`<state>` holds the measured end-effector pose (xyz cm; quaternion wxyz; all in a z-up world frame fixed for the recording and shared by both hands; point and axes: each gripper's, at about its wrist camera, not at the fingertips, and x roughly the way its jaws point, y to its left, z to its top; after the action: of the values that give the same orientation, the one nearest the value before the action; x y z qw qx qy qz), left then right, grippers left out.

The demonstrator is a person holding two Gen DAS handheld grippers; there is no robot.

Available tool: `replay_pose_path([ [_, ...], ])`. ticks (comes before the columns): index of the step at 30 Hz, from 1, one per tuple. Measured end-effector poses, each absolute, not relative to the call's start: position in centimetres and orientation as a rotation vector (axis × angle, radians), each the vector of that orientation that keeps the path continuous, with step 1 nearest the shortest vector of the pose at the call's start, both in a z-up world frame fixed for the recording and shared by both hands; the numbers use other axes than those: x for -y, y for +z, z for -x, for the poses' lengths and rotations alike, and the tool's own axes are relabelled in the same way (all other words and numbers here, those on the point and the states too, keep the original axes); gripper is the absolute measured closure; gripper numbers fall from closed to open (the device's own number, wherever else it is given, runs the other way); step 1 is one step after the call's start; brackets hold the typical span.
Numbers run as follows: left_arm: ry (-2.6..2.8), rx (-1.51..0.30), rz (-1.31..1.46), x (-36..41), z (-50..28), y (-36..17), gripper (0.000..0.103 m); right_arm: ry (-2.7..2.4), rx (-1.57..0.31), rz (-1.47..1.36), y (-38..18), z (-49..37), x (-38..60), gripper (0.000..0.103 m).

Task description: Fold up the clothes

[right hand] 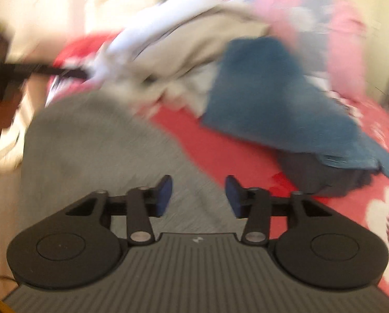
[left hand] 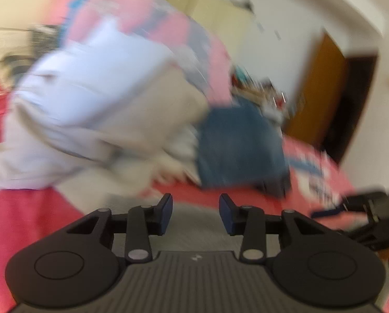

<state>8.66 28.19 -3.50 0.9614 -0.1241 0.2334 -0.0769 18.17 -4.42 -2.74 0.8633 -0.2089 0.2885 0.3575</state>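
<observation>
Both tools are spread and hold nothing: the left tool [left hand: 195,214] and the right tool [right hand: 199,195] hang over the grey cloth [right hand: 95,143] lying flat on the bed [right hand: 220,151]. The pile [right hand: 194,60] lies just behind. A careless grab could catch the bedcover too, or drag the blue piece [right hand: 280,104].

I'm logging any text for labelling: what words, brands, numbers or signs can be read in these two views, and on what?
None can be read.
Small pale mark on the left gripper body: a logo shape, no letters legible.
Same mark on the right gripper body: not legible.
Dark print on the pink bedding: too blurred to tell if it is lettering.
</observation>
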Motion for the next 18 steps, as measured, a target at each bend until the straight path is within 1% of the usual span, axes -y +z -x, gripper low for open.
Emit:
replay_pose_path([
  [3, -0.184, -0.538, 0.142, -25.4, -10.7, -4.9, 0.063, 0.787, -0.657, 0.559, -5.2, -19.2, 2.8, 0.054],
  [5, -0.155, -0.572, 0.099, -24.6, -11.6, -6.1, 0.064, 0.817, -0.7, 0.556, -6.1, -20.5, 2.7, 0.044],
  [7, -0.147, -0.583, 0.098, -24.6, -11.9, -7.0, 0.064, 0.838, -0.737, 0.515, -6.4, -21.7, 3.1, 0.039],
  [12, -0.146, -0.559, 0.104, -24.8, -11.5, -7.7, 0.064, 0.89, -0.876, 0.409, -6.9, -23.2, 3.8, 0.039],
  [13, -0.144, -0.556, 0.1, -24.7, -11.5, -7.8, 0.064, 0.897, -0.887, 0.4, -6.9, -23.2, 3.8, 0.041],
  [15, -0.141, -0.548, 0.091, -24.5, -11.2, -7.8, 0.064, 0.898, -0.896, 0.389, -6.9, -22.8, 3.6, 0.05],
  [17, -0.138, -0.545, 0.09, -24.4, -11.3, -7.7, 0.064, 0.896, -0.887, 0.406, -6.5, -22.0, 3.4, 0.069],
  [18, -0.137, -0.544, 0.093, -24.4, -11.4, -7.7, 0.064, 0.883, -0.872, 0.43, -6.3, -21.5, 3.3, 0.073],
])
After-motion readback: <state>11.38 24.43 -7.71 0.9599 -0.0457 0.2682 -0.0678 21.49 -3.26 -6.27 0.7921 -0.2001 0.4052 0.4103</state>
